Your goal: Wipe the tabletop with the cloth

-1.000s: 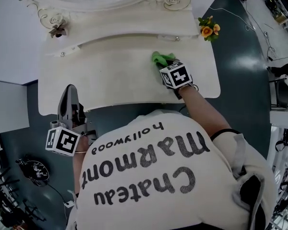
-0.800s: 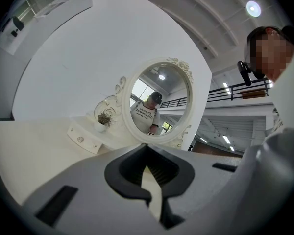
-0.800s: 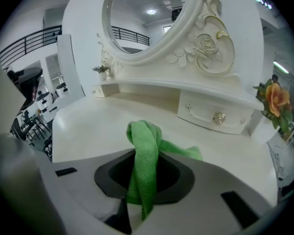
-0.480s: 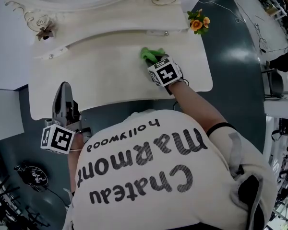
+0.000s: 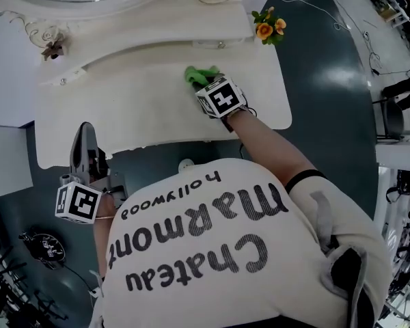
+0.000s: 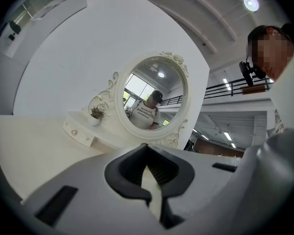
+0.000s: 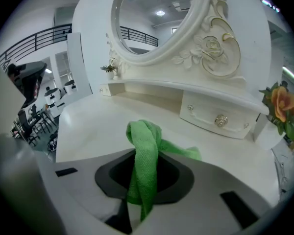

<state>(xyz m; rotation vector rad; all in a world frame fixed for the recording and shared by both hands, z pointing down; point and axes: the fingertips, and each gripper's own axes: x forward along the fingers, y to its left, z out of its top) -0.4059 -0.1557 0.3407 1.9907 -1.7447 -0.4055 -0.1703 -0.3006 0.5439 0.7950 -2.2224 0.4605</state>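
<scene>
Head view looks steeply down; gripper views face tabletop (image 5: 143, 108) and mirror (image 6: 154, 102).

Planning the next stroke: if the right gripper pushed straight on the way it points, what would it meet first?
Bare tabletop ahead of the right gripper and its green cloth, then probably the raised drawer ledge under the mirror; depth is hard to judge.

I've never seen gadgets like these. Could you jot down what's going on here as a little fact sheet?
Setting: cream-white dressing table top below an oval mirror in a carved white frame
Right gripper: jaws clamped on a crumpled green cloth, which lies on the tabletop's right half
Left gripper: jaws together, nothing between them, by the table's front left edge, away from the cloth
Also there: orange flowers at the table's rear right corner
</scene>
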